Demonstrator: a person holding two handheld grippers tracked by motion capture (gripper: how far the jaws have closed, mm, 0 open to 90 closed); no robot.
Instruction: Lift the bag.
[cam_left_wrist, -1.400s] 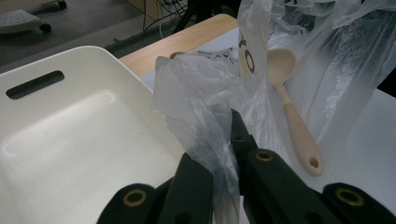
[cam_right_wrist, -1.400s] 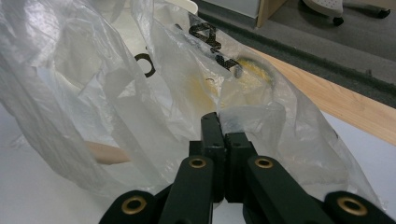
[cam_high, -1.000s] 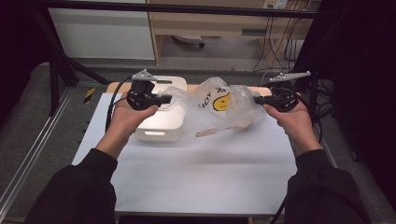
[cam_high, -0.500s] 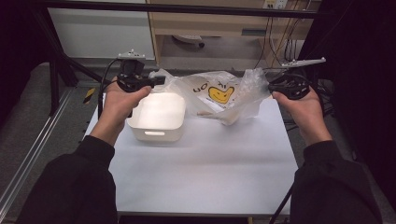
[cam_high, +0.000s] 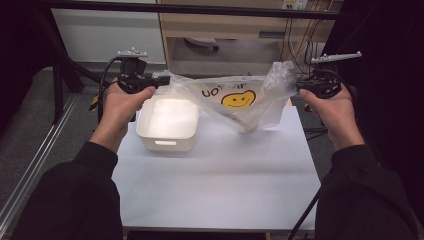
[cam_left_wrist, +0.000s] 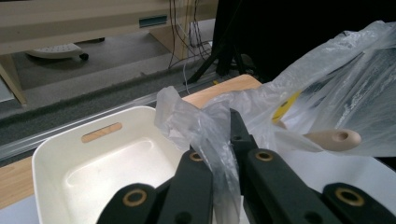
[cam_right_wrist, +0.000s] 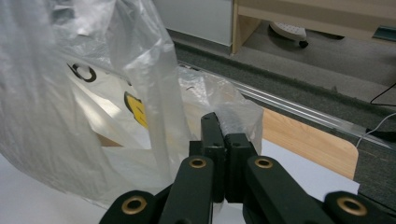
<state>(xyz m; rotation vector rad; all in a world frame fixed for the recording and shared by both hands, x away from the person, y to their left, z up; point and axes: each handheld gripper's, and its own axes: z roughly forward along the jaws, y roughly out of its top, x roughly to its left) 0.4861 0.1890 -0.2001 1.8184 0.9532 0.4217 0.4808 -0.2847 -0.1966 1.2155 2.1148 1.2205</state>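
Two grippers hold one clear plastic bag (cam_high: 239, 100) stretched between them above the far half of the white table (cam_high: 215, 185). The left gripper (cam_high: 159, 81) pinches the bag's left edge, its jaws pressed together on bunched film, as the left gripper view shows (cam_left_wrist: 219, 154). The right gripper (cam_high: 300, 86) pinches the right edge, jaws closed on the plastic. The bag carries a yellow smiley and sags in the middle, with a wooden spoon (cam_left_wrist: 327, 139) lying inside. Just left of the bag's low point, a white bin (cam_high: 167, 125) sits on the table.
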